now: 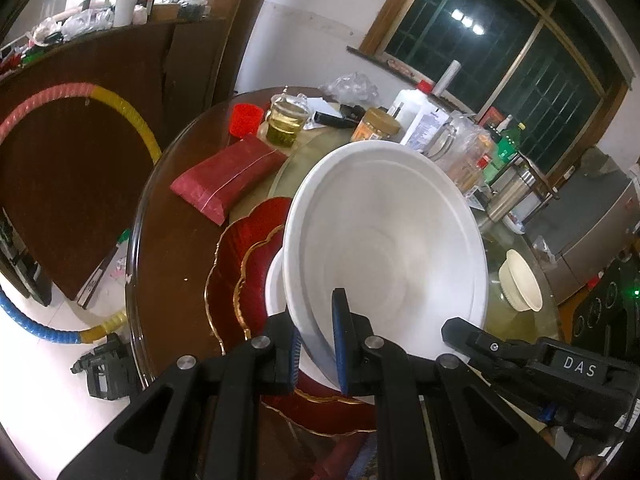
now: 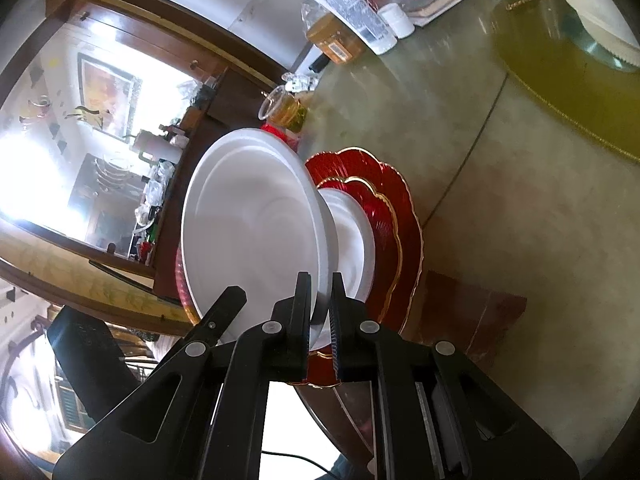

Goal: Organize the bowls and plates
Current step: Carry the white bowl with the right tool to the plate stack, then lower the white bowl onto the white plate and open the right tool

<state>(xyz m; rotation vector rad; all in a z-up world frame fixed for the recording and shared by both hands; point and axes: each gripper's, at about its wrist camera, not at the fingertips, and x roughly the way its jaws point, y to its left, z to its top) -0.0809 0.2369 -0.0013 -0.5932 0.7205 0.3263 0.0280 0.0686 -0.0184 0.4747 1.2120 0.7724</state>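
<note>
Both the left gripper (image 1: 318, 344) and right gripper (image 2: 320, 316) are clamped tight on the near rim of the big white bowl (image 1: 384, 240), tilted right over the small white plate (image 2: 352, 240) on the red plates (image 2: 404, 216), stack sitting around 12 o'clock, probably just clear.

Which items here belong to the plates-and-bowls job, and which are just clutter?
Job:
- large white plate, rim gripped by left gripper and right gripper
- small white plate under it
- red gold-edged plates
- small cream bowl

Clutter:
- red packet
- red cup
- glass cup of tea
- jar
- hoop
</note>
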